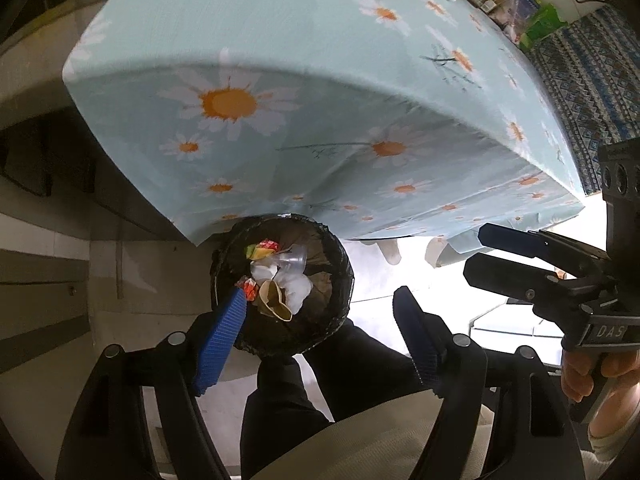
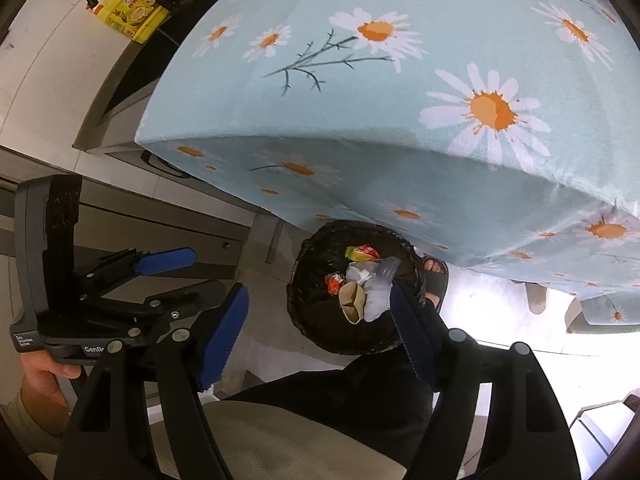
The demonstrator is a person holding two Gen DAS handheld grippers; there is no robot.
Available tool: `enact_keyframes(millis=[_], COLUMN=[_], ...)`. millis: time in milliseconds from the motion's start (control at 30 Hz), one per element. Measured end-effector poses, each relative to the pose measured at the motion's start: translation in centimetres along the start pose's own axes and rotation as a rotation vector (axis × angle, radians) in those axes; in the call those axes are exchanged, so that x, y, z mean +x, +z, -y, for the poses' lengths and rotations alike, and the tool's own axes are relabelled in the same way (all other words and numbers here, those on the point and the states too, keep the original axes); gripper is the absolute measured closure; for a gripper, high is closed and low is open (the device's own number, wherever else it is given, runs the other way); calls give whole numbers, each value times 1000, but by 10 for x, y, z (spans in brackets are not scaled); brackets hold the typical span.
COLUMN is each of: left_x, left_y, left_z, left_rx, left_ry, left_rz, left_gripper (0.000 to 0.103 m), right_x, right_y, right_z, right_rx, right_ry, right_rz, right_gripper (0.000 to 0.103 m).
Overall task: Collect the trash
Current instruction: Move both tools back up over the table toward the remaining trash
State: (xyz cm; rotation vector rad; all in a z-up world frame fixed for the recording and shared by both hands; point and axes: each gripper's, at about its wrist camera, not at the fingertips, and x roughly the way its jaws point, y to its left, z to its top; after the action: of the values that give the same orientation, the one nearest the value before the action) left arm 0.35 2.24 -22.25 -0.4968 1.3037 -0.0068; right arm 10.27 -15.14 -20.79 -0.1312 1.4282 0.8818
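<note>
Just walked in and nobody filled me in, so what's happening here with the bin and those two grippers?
A person is clearing up trash, with a gripper in each hand. Both the left gripper and the right gripper hang open and empty above a black-lined bin on the floor beside the table with the daisy cloth. The bin already holds wrappers, a clear plastic cup, crumpled white paper and a brown paper cup. Some clutter remains at the far end of the table.
</note>
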Motion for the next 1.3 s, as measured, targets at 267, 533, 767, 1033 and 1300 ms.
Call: enact_keyframes(millis=[267, 533, 767, 1033, 1300], left_x=[-19, -45, -70, -90, -101], left_y=[4, 15, 32, 64, 103], left_z=[12, 23, 41, 63, 75], left_rx=[33, 60, 109, 161, 191], left_ry=[-12, -7, 8, 13, 25], left_rz=[32, 87, 141, 203, 246], left_gripper=[29, 29, 29, 28, 25], right_x=[-23, -51, -80, -110, -132], right_y=[2, 11, 23, 44, 71], right_z=[-4, -9, -7, 12, 31], right_rx=[-11, -20, -24, -10, 16], right_ry=[-2, -9, -14, -42, -56], right_rz=[43, 109, 182, 256, 304], right_gripper=[30, 30, 30, 30, 27])
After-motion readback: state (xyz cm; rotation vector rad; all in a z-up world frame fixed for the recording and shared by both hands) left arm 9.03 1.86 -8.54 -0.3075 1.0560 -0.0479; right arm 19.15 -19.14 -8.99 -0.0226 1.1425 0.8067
